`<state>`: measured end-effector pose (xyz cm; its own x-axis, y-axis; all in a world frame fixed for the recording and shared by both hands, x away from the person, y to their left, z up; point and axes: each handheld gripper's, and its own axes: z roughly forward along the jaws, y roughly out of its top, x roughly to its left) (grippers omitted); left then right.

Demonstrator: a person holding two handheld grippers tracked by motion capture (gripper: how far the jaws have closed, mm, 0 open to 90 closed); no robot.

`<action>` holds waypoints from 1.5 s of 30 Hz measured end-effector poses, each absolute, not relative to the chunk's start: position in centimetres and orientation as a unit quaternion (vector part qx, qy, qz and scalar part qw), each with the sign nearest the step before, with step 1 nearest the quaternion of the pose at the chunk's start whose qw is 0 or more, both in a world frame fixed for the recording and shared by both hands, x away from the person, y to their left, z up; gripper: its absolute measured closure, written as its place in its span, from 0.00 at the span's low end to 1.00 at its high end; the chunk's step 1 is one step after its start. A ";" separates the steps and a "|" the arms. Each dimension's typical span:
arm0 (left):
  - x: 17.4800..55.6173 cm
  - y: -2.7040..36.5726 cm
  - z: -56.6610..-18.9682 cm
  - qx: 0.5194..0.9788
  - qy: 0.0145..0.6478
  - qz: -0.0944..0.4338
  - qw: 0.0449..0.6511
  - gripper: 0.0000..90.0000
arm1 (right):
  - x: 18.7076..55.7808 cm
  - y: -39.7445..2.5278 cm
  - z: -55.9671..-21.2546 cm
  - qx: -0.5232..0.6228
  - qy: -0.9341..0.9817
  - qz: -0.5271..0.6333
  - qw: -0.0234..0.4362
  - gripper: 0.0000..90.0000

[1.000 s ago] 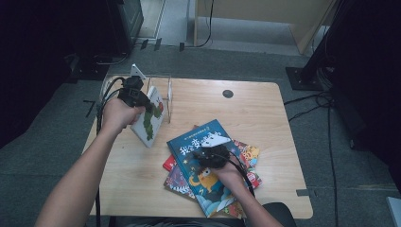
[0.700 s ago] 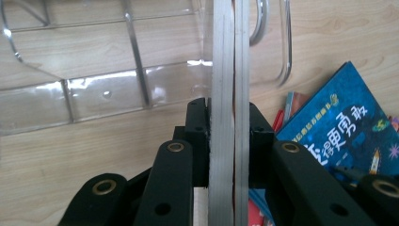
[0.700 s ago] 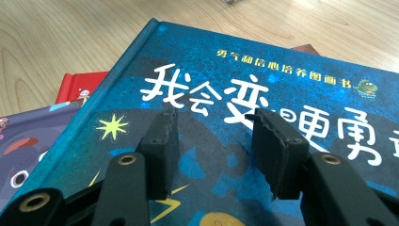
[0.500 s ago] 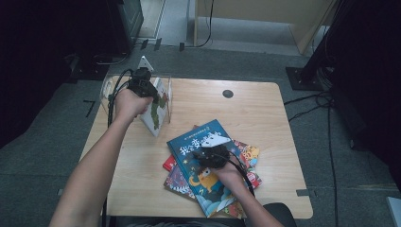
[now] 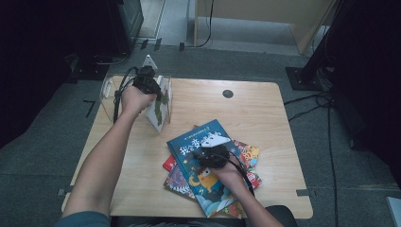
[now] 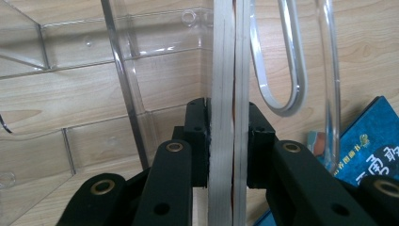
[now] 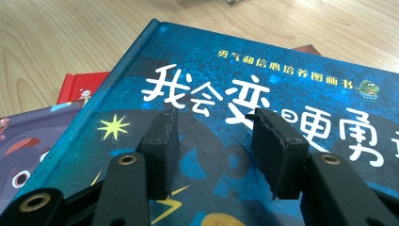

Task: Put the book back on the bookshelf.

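A: Where the left gripper (image 6: 227, 141) pinches, what sits between the jaws?
B: A thin book (image 6: 228, 84), edge-on, upright, inside the clear rack (image 5: 166, 90) at the table's (image 5: 265, 109) far left.
A: Right gripper (image 7: 214, 141)?
B: Spread, empty, resting over the blue book (image 7: 263, 84) atop the stack (image 5: 176, 176).

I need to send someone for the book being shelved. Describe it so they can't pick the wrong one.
Start at the wooden table and go to its far left corner, where a clear acrylic rack stands. The white book stands upright there, clamped in the left tongs. Unlike the stack topped by the blue book, which lies flat, it stands on edge.
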<state>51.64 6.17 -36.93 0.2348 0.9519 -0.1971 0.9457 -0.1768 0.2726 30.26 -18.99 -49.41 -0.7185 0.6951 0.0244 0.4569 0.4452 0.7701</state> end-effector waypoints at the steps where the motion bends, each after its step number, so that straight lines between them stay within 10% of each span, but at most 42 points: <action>1: 51.8 6.1 -37.0 0.767 0.618 0.008 0.172 0.85 | 30.2 -19.0 -49.4 0.345 0.837 0.399 0.149 0.57; 45: 44.9 9.3 -33.1 0.802 0.531 0.022 0.272 0.58 | 29.8 -21.5 -48.7 0.365 0.823 0.417 0.123 0.59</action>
<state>44.93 9.29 -33.10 0.4352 0.8636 -0.2544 0.8400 -0.2878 0.4599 29.79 -21.47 -48.68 -0.7028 0.7040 0.1023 0.4992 0.3855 0.7760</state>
